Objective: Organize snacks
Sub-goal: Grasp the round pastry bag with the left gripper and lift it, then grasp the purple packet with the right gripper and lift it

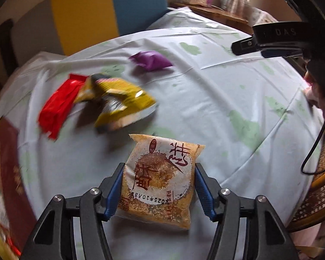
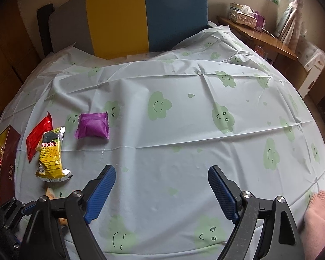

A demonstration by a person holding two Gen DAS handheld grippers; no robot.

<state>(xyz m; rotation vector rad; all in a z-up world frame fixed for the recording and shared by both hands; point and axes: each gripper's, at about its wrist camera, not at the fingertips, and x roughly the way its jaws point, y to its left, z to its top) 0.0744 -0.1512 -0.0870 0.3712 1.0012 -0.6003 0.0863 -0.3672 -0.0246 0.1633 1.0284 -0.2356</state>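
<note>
An orange-brown snack packet [image 1: 160, 179] with a white round label sits between the blue pads of my left gripper [image 1: 160, 166]. Both pads press against its sides, so the gripper is shut on it, low over the tablecloth [image 1: 216, 108]. Farther left lie a yellow packet [image 1: 119, 104], a red packet [image 1: 58, 106] and a purple packet [image 1: 150, 60]. In the right wrist view my right gripper [image 2: 162, 170] stands open over bare cloth, nothing between its fingers. The purple packet [image 2: 93, 125], yellow packet [image 2: 51, 158] and red packet [image 2: 38, 136] lie to its left.
A dark red box [image 2: 8, 162] with gold contents stands at the table's left edge. A yellow and blue chair back [image 2: 145, 15] rises behind the table. A wooden shelf [image 2: 260, 36] with a tissue box is at the back right. A pink sleeve [image 2: 320, 216] shows at the right.
</note>
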